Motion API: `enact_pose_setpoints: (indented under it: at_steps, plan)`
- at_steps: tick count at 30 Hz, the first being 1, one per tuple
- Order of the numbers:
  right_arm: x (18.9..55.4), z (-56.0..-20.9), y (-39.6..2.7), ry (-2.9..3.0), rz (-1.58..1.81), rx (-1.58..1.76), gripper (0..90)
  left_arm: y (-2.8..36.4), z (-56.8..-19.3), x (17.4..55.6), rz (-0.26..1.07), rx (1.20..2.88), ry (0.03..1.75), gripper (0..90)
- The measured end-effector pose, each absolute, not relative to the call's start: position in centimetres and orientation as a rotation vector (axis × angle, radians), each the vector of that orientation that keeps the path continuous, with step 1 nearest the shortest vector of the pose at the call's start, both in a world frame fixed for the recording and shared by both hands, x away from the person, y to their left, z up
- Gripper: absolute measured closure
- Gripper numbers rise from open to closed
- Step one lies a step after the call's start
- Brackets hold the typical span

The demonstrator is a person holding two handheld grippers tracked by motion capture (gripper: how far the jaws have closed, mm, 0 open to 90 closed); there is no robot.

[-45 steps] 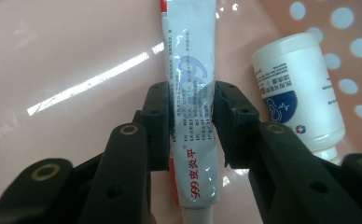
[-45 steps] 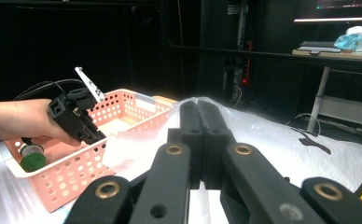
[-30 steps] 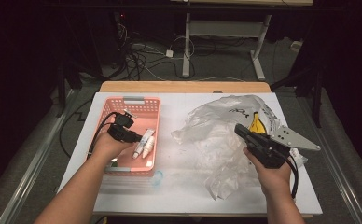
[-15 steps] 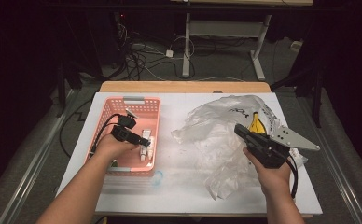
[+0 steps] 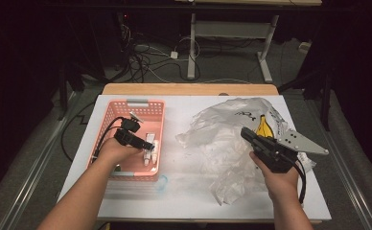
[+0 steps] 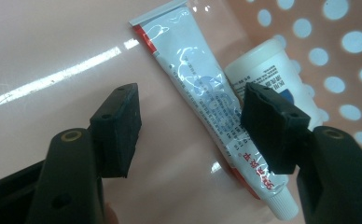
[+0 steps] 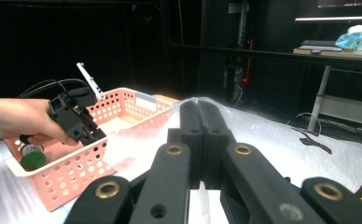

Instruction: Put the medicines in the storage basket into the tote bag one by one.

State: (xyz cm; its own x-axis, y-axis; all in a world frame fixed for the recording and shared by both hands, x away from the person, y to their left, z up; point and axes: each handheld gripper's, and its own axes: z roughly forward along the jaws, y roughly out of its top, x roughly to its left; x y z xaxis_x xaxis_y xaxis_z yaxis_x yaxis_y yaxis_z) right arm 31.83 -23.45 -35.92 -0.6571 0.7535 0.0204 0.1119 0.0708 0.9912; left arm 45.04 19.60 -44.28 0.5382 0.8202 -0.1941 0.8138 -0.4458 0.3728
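our left gripper (image 5: 148, 143) hangs inside the pink basket (image 5: 108, 125), and its jaws have just been opening: in the left gripper view the two black pads (image 6: 118, 128) now stand spread, with bare basket floor between them. the white tube with the red stripe (image 6: 207, 107) lies flat on that floor, just beside the right-hand pad and partly behind it, no longer pinched. a second earlier the same gripper sat a little higher in the basket with the jaws narrower, so we judge the tube has just been let go and this item is delivered. a second white container with blue print (image 6: 272, 77) lies touching the tube, against the perforated basket wall. at the near corner of the basket a small green-capped bottle (image 7: 33, 157) stands by our left hand (image 5: 114, 152).

our right gripper (image 5: 245, 132) is pressed together on nothing; its jaws meet flush in the right gripper view, resting over the crumpled clear plastic bag (image 5: 222, 143), well to the right of the basket. something yellow with a banana print (image 5: 263, 128) shows inside the bag, so we judge more things wait there to be moved across.

the basket sits on a white table top (image 5: 184, 196) with a wooden edge at the far side. beyond the basket the room is dark, with a tangle of cables (image 5: 145, 62) on the floor and the legs of a white desk frame (image 5: 192, 45).
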Motion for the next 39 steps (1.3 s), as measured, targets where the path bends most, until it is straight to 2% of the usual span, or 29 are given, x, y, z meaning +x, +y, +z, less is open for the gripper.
enact_pose_setpoints:
  at_steps: [4, 6, 8, 12, 16, 17, 19, 23, 39]
  plan:
    - [31.9, -35.9, -23.5, 1.841, 1.630, 0.855, 90.0, 19.4, -43.9, 44.9, 0.127, 2.416, 1.331, 40.1]
    - [31.9, -35.9, -23.4, 1.843, 1.630, 0.856, 90.0, 19.6, -43.7, 44.9, 0.137, 2.421, 1.337, 45.2]
    - [31.8, -35.9, -23.4, 1.842, 1.632, 0.855, 90.0, 19.9, -43.6, 44.9, 0.112, 2.399, 1.339, 45.7]
    - [31.9, -35.9, -23.4, 1.841, 1.630, 0.851, 90.0, 19.5, -43.5, 44.7, 0.049, 2.377, 1.282, 44.8]
    - [31.9, -35.9, -23.4, 1.842, 1.629, 0.855, 90.0, 18.5, -44.6, 44.6, 0.090, 2.485, 1.320, 42.2]
    - [31.8, -35.9, -23.4, 1.841, 1.630, 0.853, 90.0, 18.3, -44.8, 44.4, 0.134, 2.493, 1.315, 41.4]
    - [31.8, -35.8, -23.5, 1.839, 1.630, 0.850, 90.0, 18.1, -44.7, 44.4, 0.139, 2.500, 1.333, 43.4]
    - [31.8, -35.9, -23.5, 1.840, 1.631, 0.851, 90.0, 18.0, -44.6, 44.2, 0.141, 2.517, 1.323, 62.4]
    - [31.9, -35.9, -23.5, 1.839, 1.631, 0.857, 90.0, 18.6, -44.5, 44.0, 0.151, 2.536, 1.245, 66.9]
